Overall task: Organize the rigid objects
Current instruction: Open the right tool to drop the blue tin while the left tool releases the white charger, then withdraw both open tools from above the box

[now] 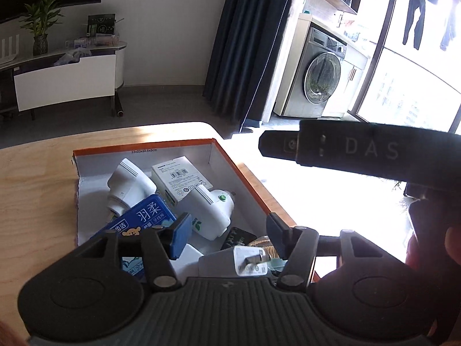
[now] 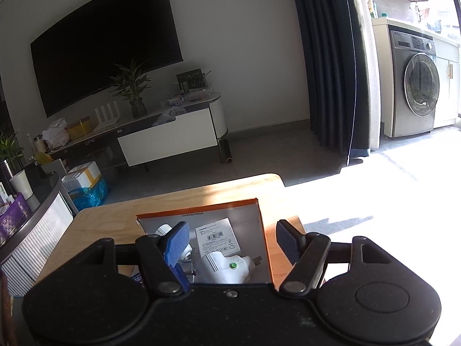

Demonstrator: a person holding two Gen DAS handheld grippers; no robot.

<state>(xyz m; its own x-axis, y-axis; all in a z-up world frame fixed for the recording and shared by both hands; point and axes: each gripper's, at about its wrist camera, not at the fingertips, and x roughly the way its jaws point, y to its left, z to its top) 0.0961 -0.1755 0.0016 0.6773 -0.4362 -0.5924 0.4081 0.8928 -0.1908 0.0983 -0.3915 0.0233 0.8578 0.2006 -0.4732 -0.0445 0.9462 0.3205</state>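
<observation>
An orange-rimmed cardboard box [image 1: 227,155] sits on the wooden table [image 1: 34,190]. Inside lie a white plug adapter [image 1: 129,184], a white barcoded carton [image 1: 178,178], a white plug with a green button [image 1: 213,210], a blue dental-floss box [image 1: 144,219], a white charger [image 1: 249,262] and a dark packet [image 1: 237,238]. My left gripper [image 1: 229,235] hovers open and empty above the box's near end. My right gripper [image 2: 233,238] is open and empty, higher above the same box [image 2: 260,222]; the carton [image 2: 217,236] and green-button plug [image 2: 224,266] show between its fingers. The right gripper's body [image 1: 360,152] crosses the left wrist view.
The table's far edge and rounded corner [image 2: 270,177] lie just beyond the box. Bright sun washes out the table's right side [image 1: 331,201]. A TV stand [image 2: 167,135], dark curtain [image 2: 331,72] and washing machine [image 2: 415,86] stand across the room. A grey cabinet [image 2: 37,230] flanks the table's left.
</observation>
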